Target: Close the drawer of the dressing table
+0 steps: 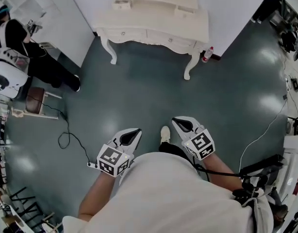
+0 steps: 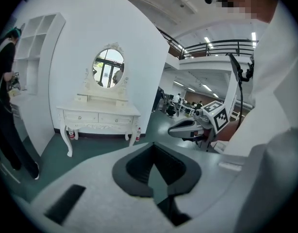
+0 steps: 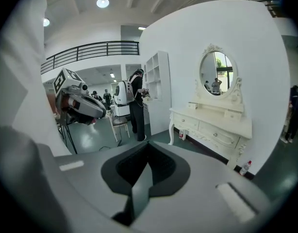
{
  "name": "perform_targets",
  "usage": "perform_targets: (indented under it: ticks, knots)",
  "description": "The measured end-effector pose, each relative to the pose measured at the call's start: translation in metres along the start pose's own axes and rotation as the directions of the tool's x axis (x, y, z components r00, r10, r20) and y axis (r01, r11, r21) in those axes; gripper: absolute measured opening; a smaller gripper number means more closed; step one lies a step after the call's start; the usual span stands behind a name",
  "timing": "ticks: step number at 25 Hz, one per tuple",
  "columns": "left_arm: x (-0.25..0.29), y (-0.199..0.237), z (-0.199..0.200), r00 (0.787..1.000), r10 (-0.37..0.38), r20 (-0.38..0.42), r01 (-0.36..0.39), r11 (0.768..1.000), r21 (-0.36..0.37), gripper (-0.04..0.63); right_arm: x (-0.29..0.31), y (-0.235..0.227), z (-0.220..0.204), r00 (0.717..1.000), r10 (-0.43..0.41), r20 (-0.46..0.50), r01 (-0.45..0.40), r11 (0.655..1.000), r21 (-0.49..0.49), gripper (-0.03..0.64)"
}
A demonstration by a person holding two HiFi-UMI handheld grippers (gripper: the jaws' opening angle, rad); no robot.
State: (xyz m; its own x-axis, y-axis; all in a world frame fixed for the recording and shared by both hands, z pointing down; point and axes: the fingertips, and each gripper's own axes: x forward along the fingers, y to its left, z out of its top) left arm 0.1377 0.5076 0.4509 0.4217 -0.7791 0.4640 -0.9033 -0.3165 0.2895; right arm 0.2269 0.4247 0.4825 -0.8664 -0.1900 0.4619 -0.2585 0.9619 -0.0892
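Grippers: two. The left gripper (image 1: 137, 131) and the right gripper (image 1: 174, 121) both have jaws pressed together on nothing, well apart from the dressing table (image 1: 154, 21).
Front drawers (image 1: 171, 40): two, both look flush with the table front.
Bottle (image 1: 207, 54): one, beside a table leg.
Cut off: the table's back, in the head view.
Gripper views only: one oval mirror (image 2: 108, 68) on the table.

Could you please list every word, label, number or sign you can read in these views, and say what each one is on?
No readable text in any view.
Bottle beside the dressing table: label too small to read.
Cubes on the left gripper and right gripper: square marker patterns only, no letters or digits.
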Motion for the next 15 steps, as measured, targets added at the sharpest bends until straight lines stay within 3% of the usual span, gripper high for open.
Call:
perform_targets:
  ticks: [9,15]
  knots:
    - [0.101,0.047,0.093,0.994,0.089,0.068,-0.09,0.996,0.005,0.0,0.047,-0.132,0.02,0.996,0.092,-0.016,-0.093,0.995,-0.04,0.0]
    - [0.127,0.093,0.12,0.993,0.096,0.076,-0.093,0.995,-0.039,0.0,0.084,-0.178,0.035,0.995,0.094,-0.019,-0.095,0.995,-0.022,0.0]
